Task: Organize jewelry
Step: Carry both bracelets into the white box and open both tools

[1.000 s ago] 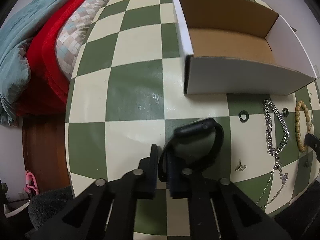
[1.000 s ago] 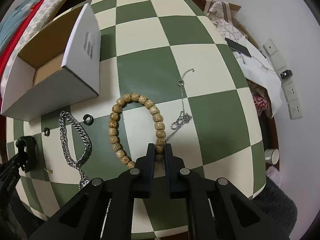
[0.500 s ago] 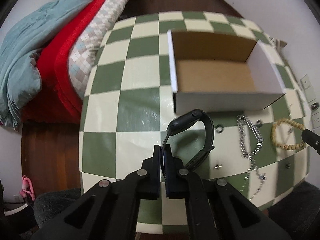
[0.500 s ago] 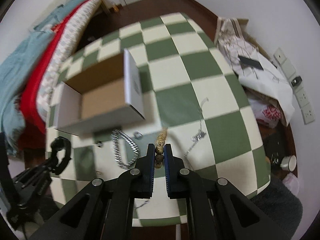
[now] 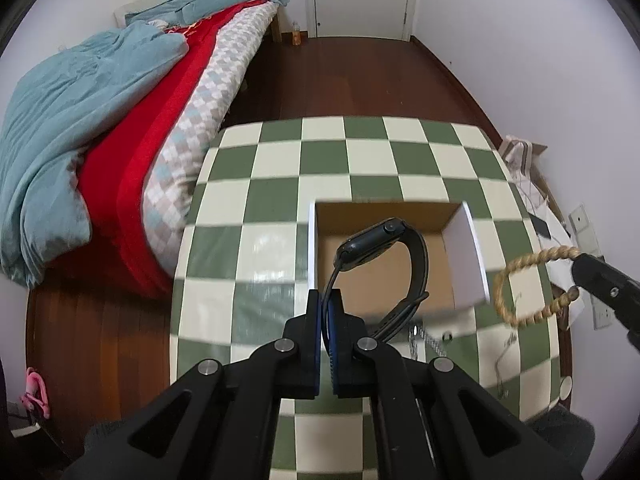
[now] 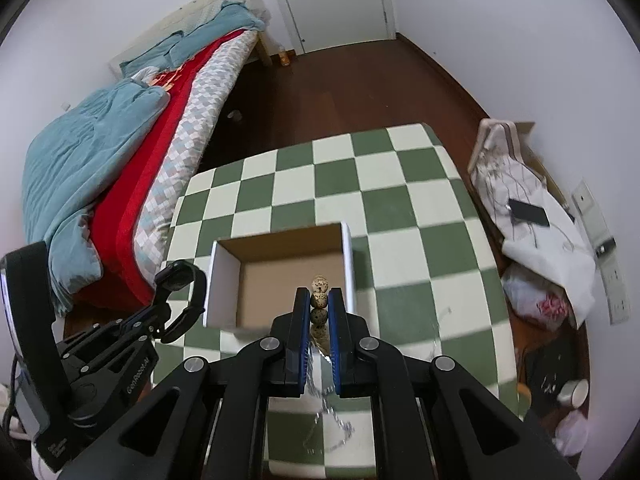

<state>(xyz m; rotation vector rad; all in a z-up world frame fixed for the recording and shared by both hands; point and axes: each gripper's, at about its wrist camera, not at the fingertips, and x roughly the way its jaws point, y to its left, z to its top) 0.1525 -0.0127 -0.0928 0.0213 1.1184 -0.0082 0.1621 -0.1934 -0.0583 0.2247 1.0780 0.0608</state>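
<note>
The left gripper (image 5: 325, 304) hung above the green-and-cream checkered bench (image 5: 260, 208), its fingers (image 5: 314, 320) pressed close and pinching the strap of a black smartwatch (image 5: 384, 248). The watch arched up and forward from the fingers, its face tilted, and in the left wrist view it lay over the open cardboard box (image 5: 466, 256), clear of the bench. The box had white outer walls and a brown inside, and nothing could be seen in it.

The right gripper (image 6: 320, 304) was held up too, its fingers (image 6: 298, 320) drawn in on a wooden bead bracelet (image 6: 320, 300). In the right wrist view, a short column of speckled beads stood between the blue-lined pads, in line with the box (image 6: 224, 280) beyond. From the left wrist view the bracelet (image 5: 520, 284) showed as a full loop hanging in the air to the right of the box, gripped at its far side by the right gripper (image 5: 578, 276).

On the bench near the front edge of the box, blurred silver chains (image 5: 424, 340) lay flat, and a thin chain (image 6: 332, 420) trailed below the right fingers; their details could not be made out. Left of the bench stood a bed (image 5: 80, 120) with a teal quilt and a red blanket. To the right of the bench, a white cloth (image 6: 540, 232) carried a dark phone (image 6: 528, 212).
</note>
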